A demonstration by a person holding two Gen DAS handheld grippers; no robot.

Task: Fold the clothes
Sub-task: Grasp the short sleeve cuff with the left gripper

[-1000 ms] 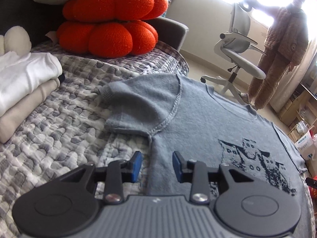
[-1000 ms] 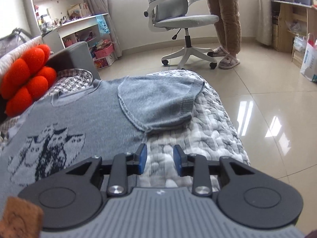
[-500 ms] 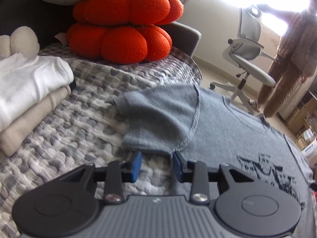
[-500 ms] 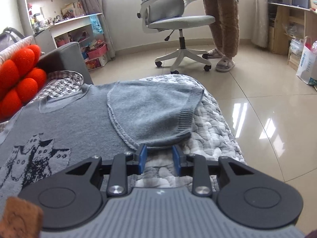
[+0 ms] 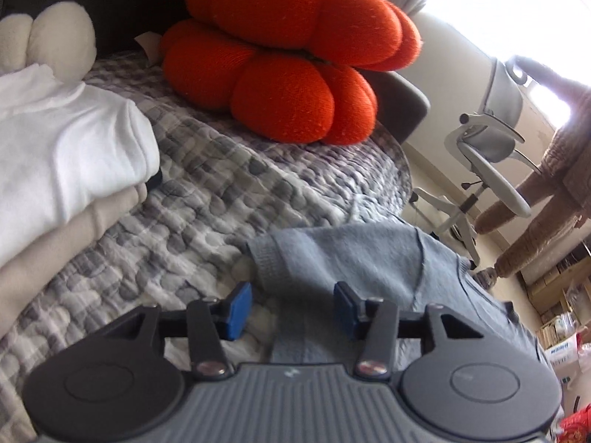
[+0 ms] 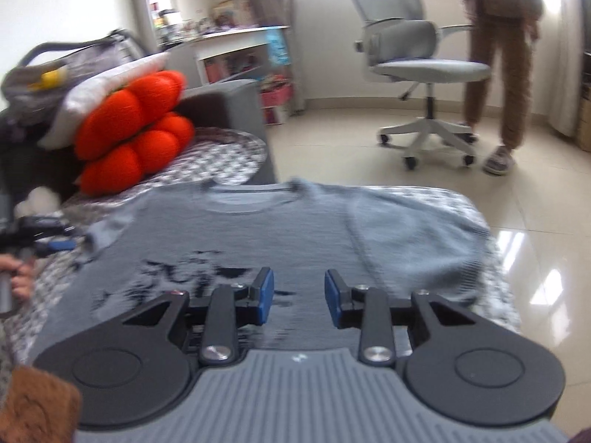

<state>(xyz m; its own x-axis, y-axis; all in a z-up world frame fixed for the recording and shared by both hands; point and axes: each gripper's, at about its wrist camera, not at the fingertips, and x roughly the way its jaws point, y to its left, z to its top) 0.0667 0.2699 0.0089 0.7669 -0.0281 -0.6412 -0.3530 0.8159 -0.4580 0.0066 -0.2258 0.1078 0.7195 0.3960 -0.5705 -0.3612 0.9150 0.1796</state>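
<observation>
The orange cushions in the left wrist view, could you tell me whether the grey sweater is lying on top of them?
No, the grey sweater lies flat on the quilt, apart from the orange cushions.

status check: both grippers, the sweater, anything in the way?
Left gripper jaws opening over sweater sleeve, nothing gripped. Right gripper jaws opening, empty, above grey sweater lying flat, unfolded. Folded stack off to the side.
</observation>
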